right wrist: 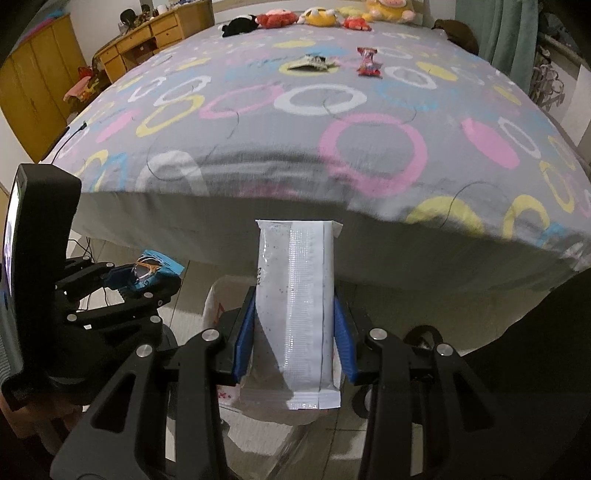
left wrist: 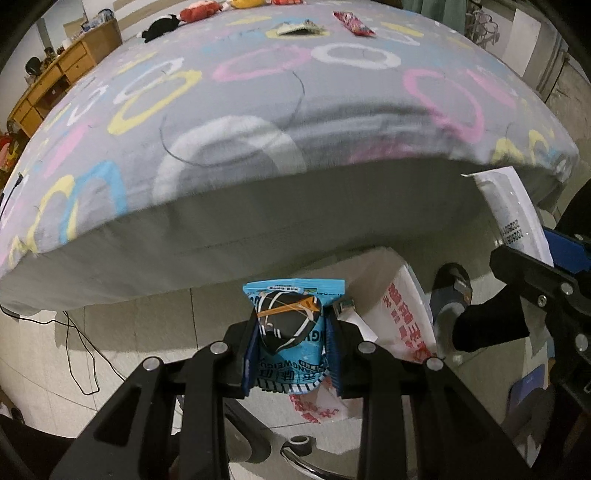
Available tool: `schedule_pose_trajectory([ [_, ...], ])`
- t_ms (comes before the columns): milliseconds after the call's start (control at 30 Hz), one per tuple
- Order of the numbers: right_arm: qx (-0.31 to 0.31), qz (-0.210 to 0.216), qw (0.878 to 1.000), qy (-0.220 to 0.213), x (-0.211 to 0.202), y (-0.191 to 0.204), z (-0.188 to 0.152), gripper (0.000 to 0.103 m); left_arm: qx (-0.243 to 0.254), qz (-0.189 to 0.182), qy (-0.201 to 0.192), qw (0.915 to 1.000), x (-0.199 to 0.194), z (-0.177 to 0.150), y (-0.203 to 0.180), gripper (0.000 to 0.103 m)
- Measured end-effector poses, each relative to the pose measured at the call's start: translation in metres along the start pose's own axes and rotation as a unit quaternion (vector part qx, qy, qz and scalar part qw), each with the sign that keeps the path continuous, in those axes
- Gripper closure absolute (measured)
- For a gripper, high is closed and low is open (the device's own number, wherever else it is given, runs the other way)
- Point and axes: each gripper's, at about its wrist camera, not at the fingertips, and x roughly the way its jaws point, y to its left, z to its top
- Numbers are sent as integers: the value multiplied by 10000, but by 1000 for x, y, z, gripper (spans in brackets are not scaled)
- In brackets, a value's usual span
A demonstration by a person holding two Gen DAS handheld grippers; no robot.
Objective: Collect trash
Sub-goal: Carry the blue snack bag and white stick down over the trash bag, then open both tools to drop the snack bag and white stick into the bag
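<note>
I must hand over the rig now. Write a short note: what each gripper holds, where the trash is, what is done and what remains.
Left gripper: jaws shut on a blue snack packet.
Right gripper: jaws shut on a white wrapper.
Both hang past the bed's edge, over the white plastic bag on the floor.
Done: two pieces lifted off the bed.
Left: drop both in the bag, then fetch the crumpled wrapper and red wrapper on the bedsheet.

You are in a bedroom in a home. A big bed [right wrist: 295, 122] fills the room, with a grey sheet covered in pink, yellow, blue and white rings, and soft toys [right wrist: 317, 16] sit in a row at its far end. By the wall you can see wooden drawers [right wrist: 147, 37] and a yellow cupboard [right wrist: 37, 81], and the floor [left wrist: 122, 339] has pale tiles.
</note>
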Motion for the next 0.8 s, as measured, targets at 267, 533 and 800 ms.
schedule_pose_trajectory([
  [267,29,39,9996,274,19,-2,-5,65,103,-49,277,9996,21,-4,-6,73],
  [533,7,95,9989,465,33,-1,-8,65,187,-281,526,9980,37,-10,-13,72],
  [800,105,222,9975,663,44,-5,-9,57,452,-180,669,9966,44,-17,-22,53],
])
